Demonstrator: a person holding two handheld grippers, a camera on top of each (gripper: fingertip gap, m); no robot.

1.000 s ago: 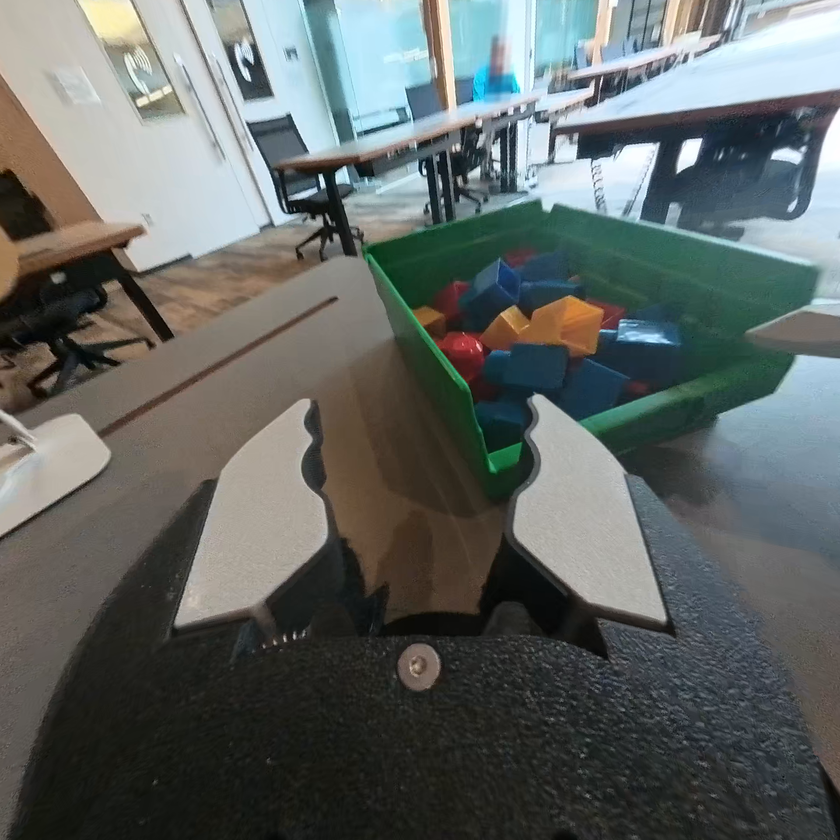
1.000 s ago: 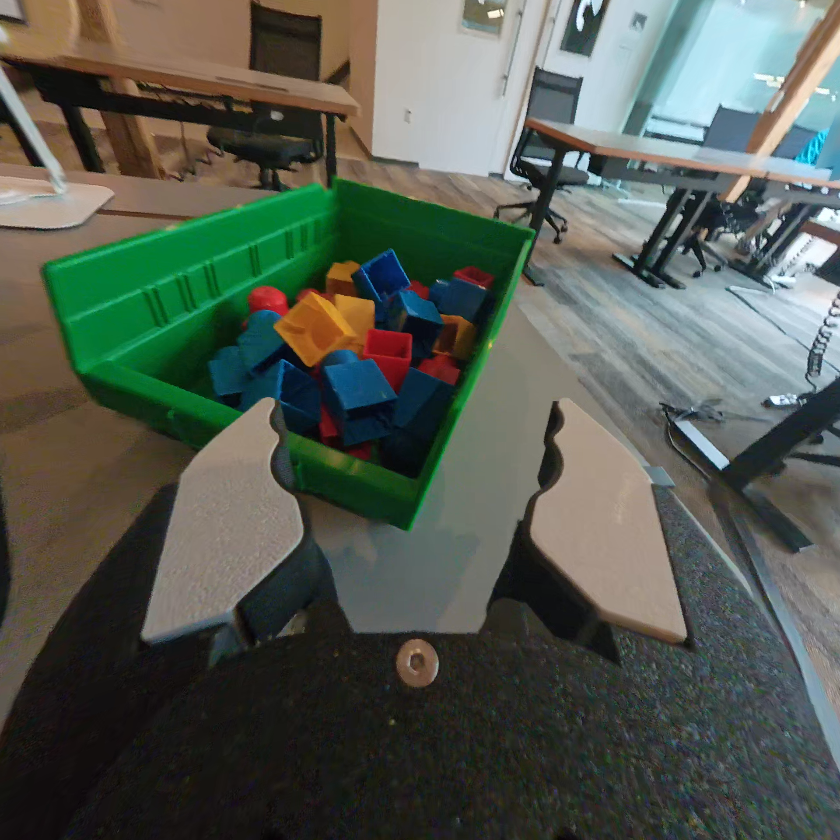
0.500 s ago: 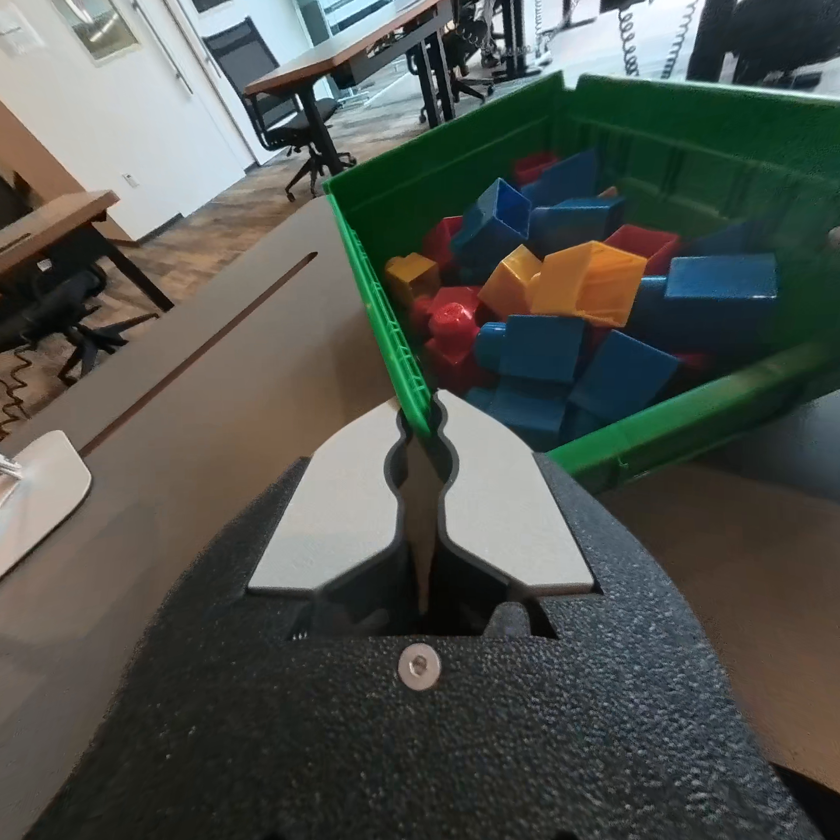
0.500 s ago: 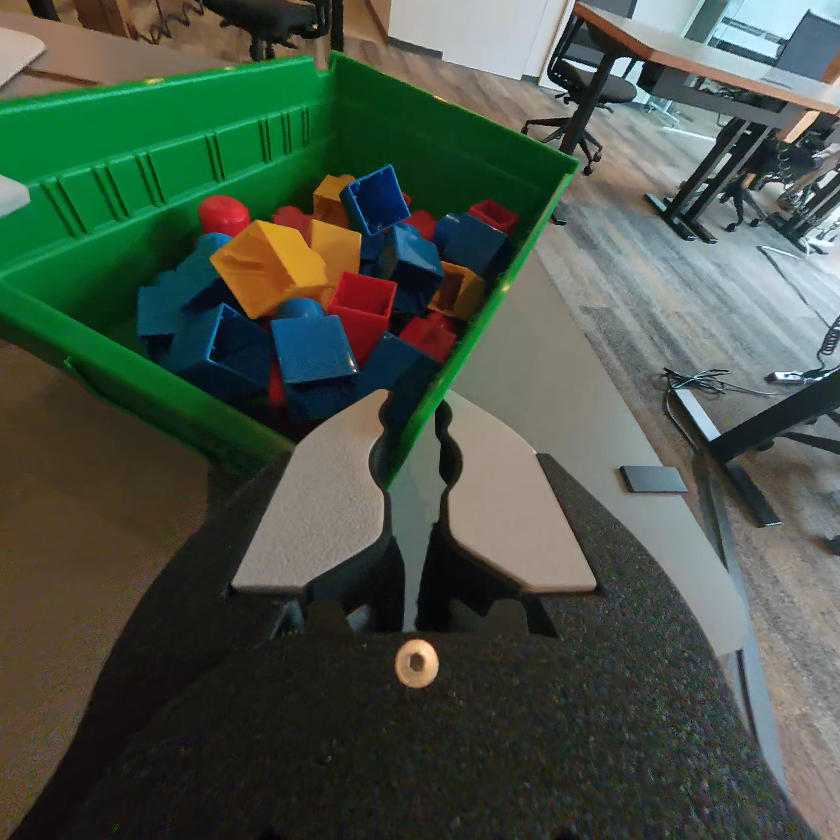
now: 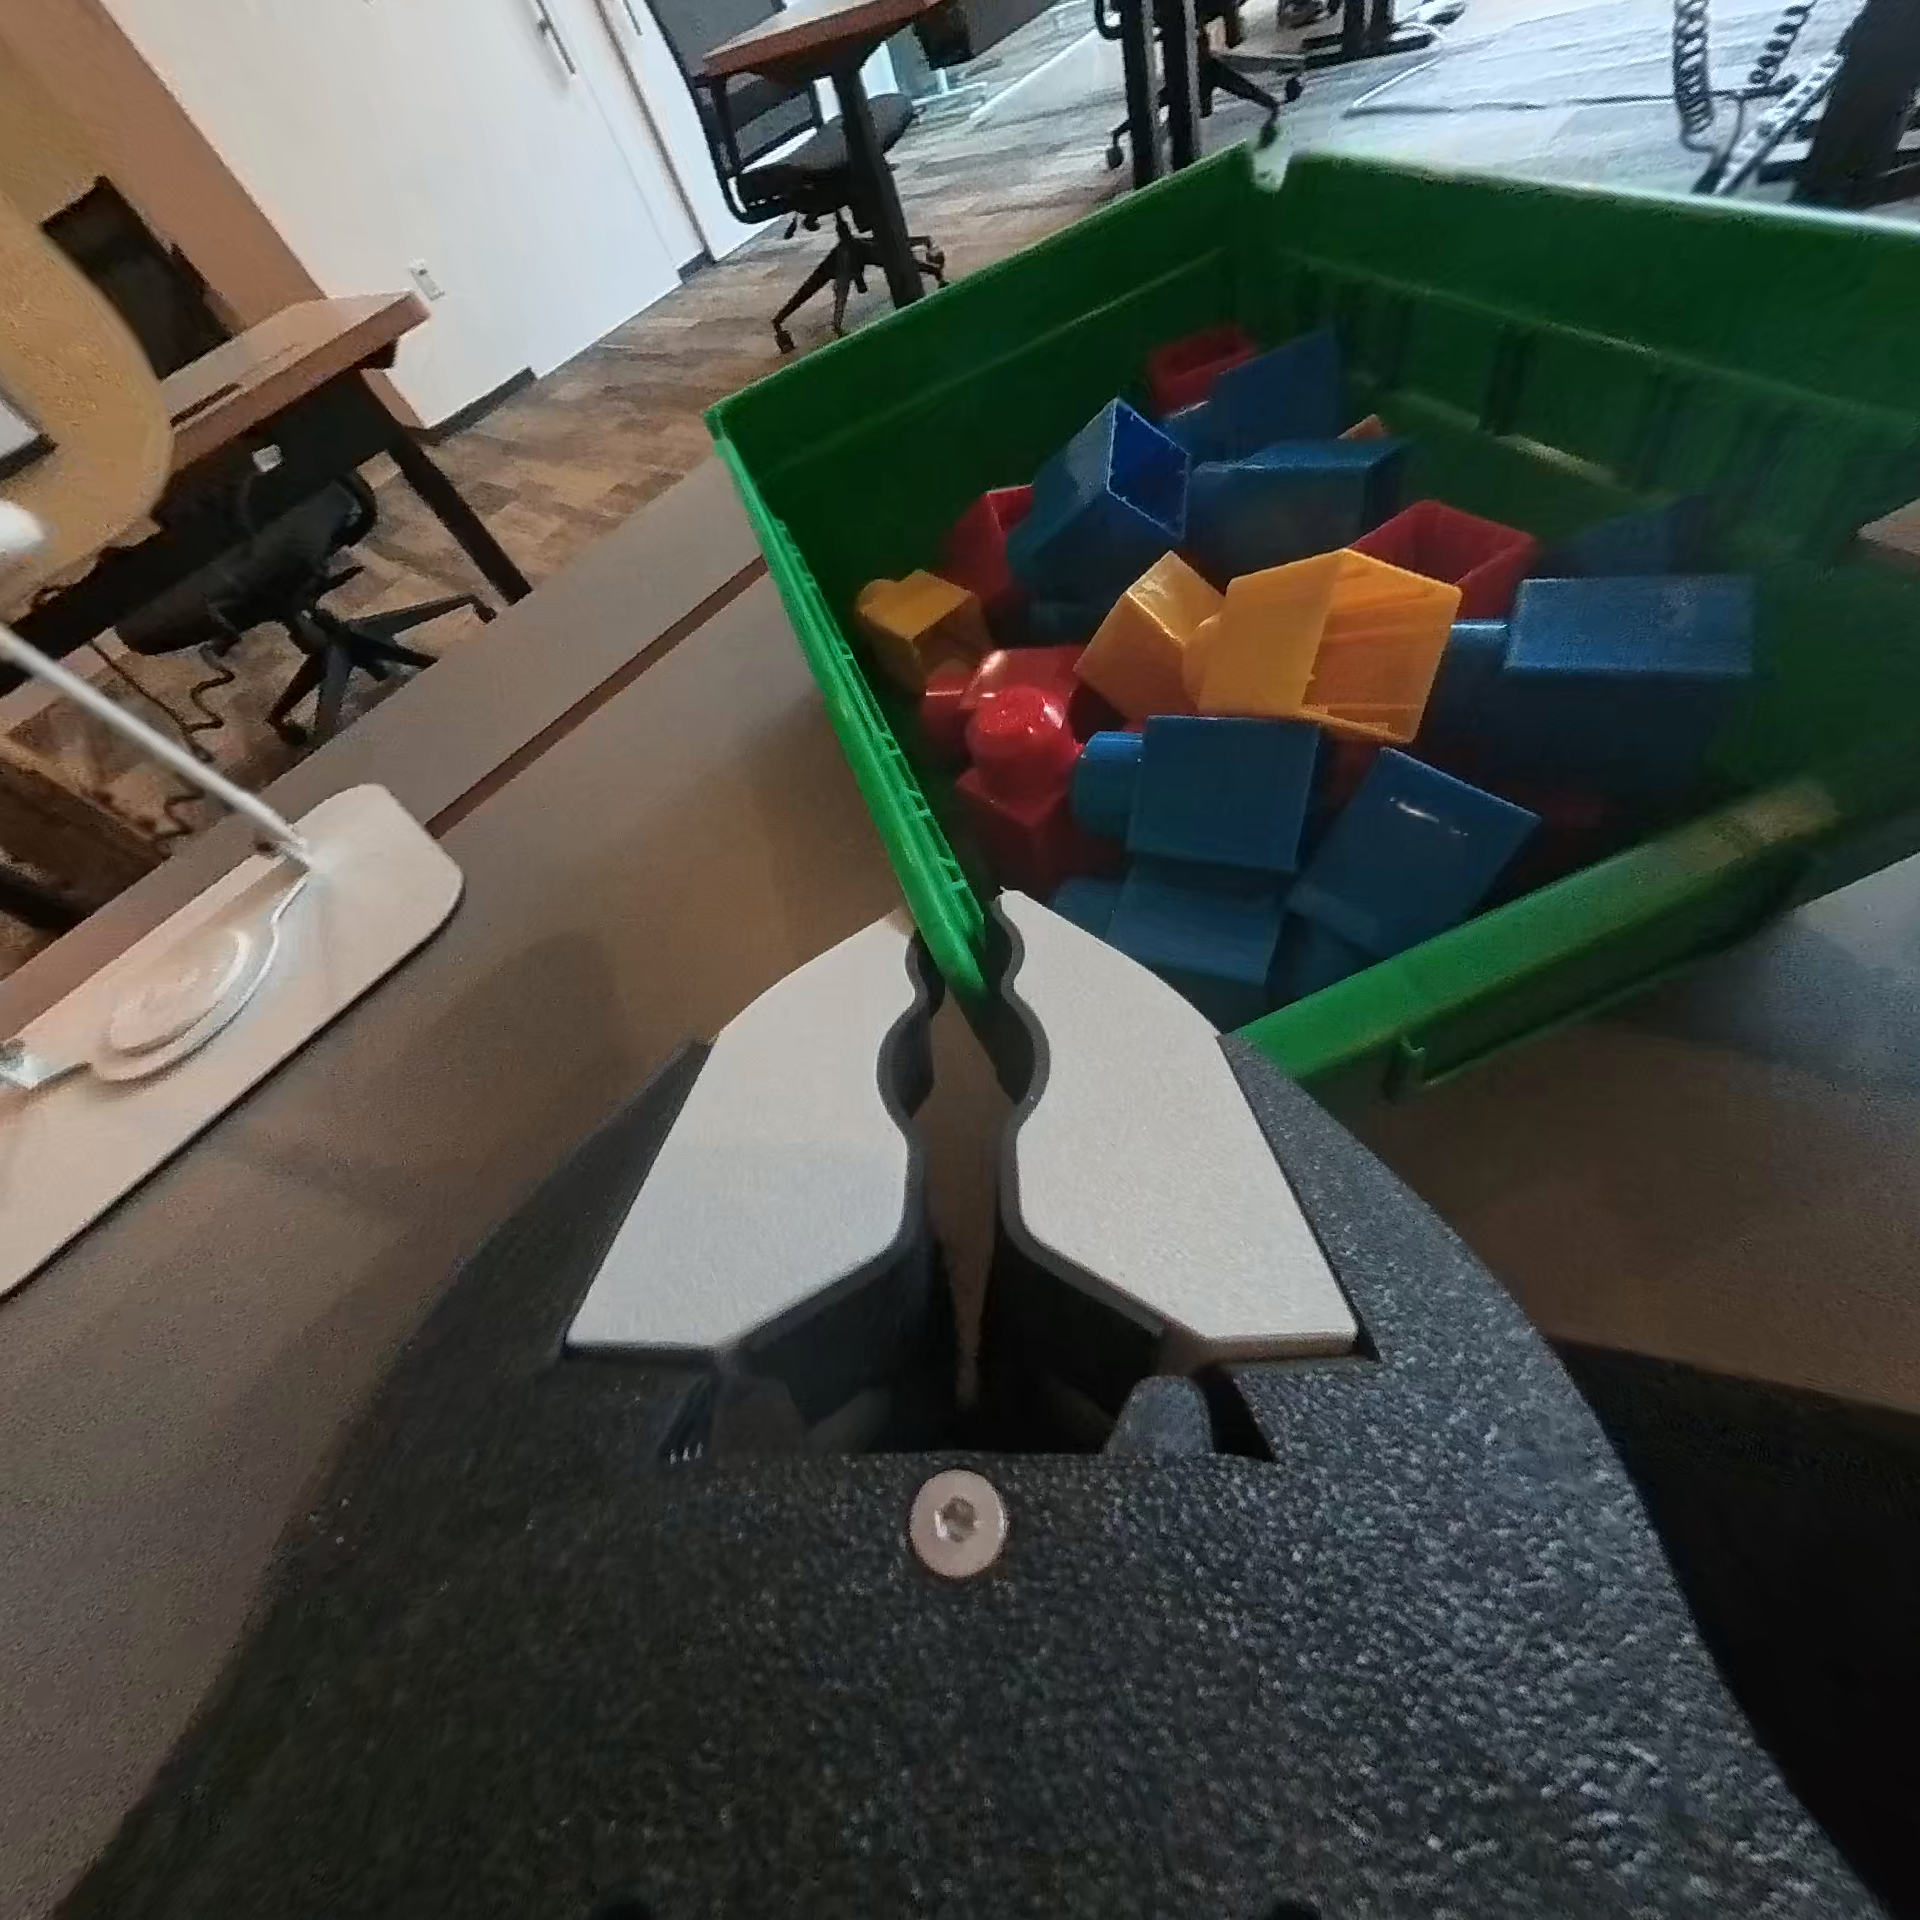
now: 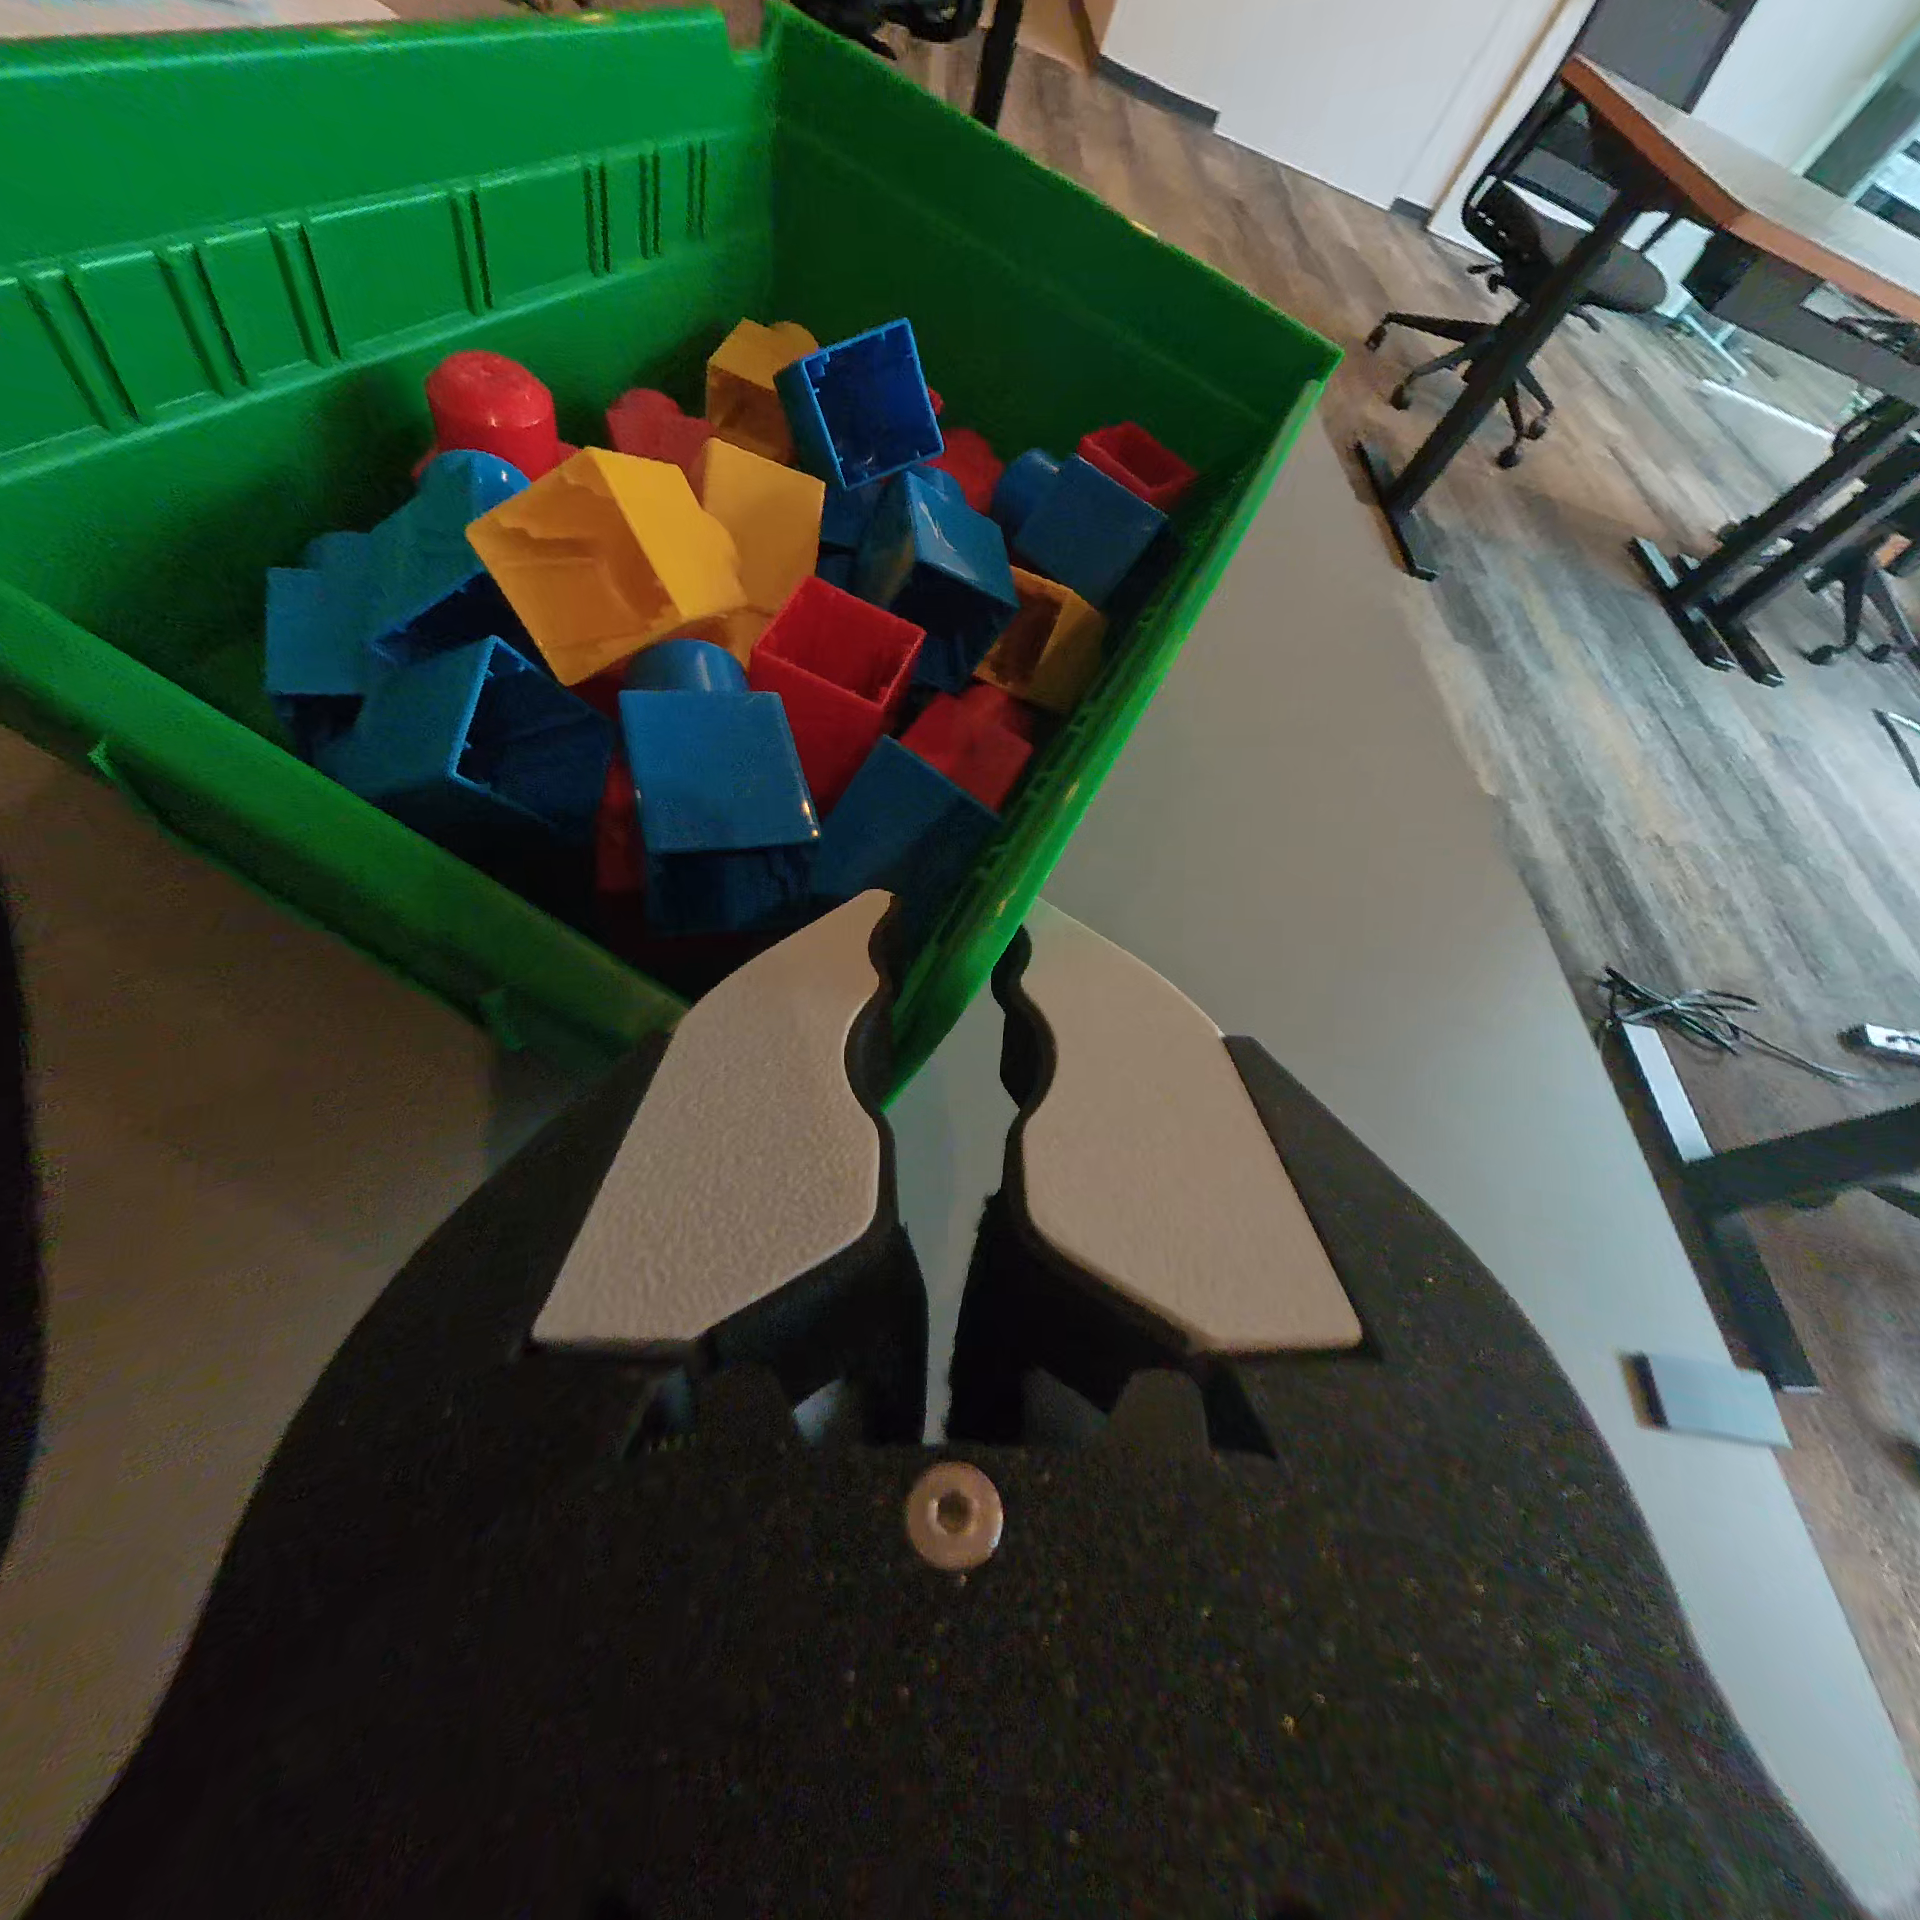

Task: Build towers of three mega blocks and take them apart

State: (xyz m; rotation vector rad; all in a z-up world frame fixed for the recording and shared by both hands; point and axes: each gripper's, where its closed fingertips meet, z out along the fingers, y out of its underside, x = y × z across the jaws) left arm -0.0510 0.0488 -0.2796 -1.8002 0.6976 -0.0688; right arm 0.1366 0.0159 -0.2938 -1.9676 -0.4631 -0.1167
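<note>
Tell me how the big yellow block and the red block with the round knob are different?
The yellow block lies tipped on top of the pile, with its hollow inside showing; the red block sits lower, near the green bin wall. Yellow looks bigger; red shows its round knob. Both are plastic blocks inside the bin.

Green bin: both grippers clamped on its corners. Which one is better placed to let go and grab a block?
Right, probably. The right gripper grips the green bin beside a blue block lying on top. The left gripper sees mostly buried blue blocks nearby.
</note>
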